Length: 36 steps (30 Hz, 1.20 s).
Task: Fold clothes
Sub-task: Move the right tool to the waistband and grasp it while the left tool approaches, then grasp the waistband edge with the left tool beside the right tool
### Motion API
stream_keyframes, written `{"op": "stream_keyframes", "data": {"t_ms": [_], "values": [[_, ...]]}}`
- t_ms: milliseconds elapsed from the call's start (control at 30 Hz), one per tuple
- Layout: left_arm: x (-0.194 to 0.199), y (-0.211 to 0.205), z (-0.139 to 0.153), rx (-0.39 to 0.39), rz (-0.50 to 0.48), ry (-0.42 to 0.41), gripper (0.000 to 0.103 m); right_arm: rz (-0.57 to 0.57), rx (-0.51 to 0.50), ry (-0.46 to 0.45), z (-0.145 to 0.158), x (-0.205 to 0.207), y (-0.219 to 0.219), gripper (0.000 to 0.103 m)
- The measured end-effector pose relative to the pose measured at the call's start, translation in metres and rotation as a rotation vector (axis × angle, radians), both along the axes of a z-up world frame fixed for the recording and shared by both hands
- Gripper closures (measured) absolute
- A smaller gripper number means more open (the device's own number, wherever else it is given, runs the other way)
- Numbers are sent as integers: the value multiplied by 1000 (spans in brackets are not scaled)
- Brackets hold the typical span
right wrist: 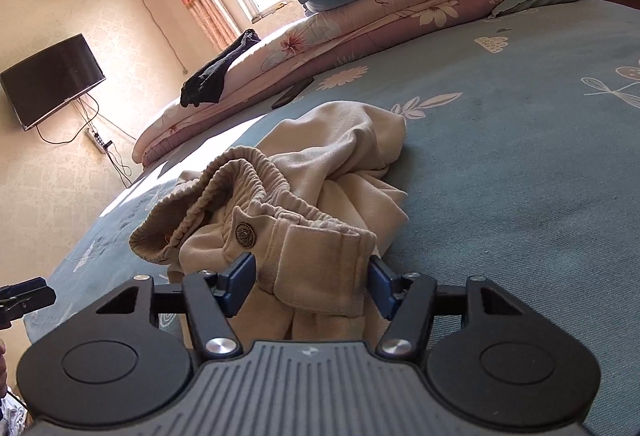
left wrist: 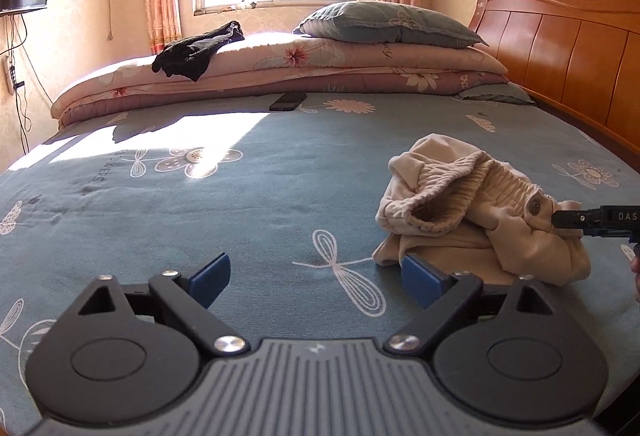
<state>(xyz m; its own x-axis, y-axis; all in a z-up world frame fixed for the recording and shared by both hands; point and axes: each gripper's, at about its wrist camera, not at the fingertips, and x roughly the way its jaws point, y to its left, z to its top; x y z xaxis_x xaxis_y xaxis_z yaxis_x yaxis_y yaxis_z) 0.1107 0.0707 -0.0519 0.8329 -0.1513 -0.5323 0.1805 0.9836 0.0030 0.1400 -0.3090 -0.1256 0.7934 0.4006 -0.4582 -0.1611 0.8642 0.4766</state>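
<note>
One bed (left wrist: 240, 204) fills both views, its blue-grey sheet printed with white flowers and dragonflies. At its far side lie two folded floral quilts (left wrist: 320, 68) under one grey-blue pillow (left wrist: 384, 22), with one dark garment (left wrist: 200, 50) upper left. One crumpled pair of beige trousers (right wrist: 320, 172), soft, with a ribbed elastic waist and one metal button (right wrist: 243, 235), sits centre-right. The right gripper (right wrist: 310, 282) has its jaws set either side of the waistband. The left gripper (left wrist: 316, 278) has wide, empty jaws.
</note>
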Motion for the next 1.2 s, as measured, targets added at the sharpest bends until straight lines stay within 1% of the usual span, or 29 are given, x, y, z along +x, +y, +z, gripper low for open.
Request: {"op": "stream_keyframes", "data": {"t_ms": [33,67,100,133,167,200,233,300,400,433,500,533,600,667,733,800,867,900,967,1067,1100,1200], "values": [[0,0,1,-9,-4,-4,10,24,6,-38,4,-5,2,38],[0,-1,1,-20,-14,-3,10,78,24,-102,11,-13,3,39],[0,-2,0,-31,-24,-3,10,118,35,-146,15,-18,2,39],[0,-2,0,-42,-33,-3,10,140,26,-160,15,-19,2,38],[0,-4,0,-50,-44,-4,10,140,-20,-135,13,-16,5,38],[0,-6,-1,-55,-52,-4,10,133,-85,-92,7,-9,9,38],[0,-8,-1,-59,-60,-4,10,133,-125,-51,0,-3,12,37],[0,-14,1,-54,-75,-4,10,130,-117,-31,-12,1,12,36],[-2,-19,1,-24,-100,-16,10,123,-80,-75,-2,-7,10,40],[-2,-20,1,-19,-108,-23,10,129,-51,-107,2,-12,7,41],[-3,-22,0,-10,-126,-40,10,148,-38,-157,6,-16,7,41],[-4,-24,0,0,-136,-56,10,151,-65,-148,4,-13,8,40],[-4,-27,-2,25,-140,-52,10,134,-146,-115,-6,-6,14,40],[-3,-30,-4,51,-143,-47,10,123,-188,-130,-12,-5,19,40],[-3,-32,-6,62,-146,-33,10,111,-222,-127,-7,-6,25,40],[-1,-32,-5,53,-153,-4,10,98,-269,-98,2,-7,32,43],[-2,-31,-3,39,-162,1,10,108,-299,-124,15,-14,36,51],[-3,-31,-2,35,-163,-3,10,108,-315,-134,22,-17,38,53],[-6,-32,0,43,-173,-11,10,123,-339,-176,41,-29,41,68],[-8,-37,1,101,-193,-28,11,149,-370,-215,66,-40,45,75],[-9,-39,0,121,-203,-35,11,164,-389,-230,73,-43,48,76],[-10,-49,-5,214,-227,-65,11,170,-433,-241,90,-51,54,77]]}}
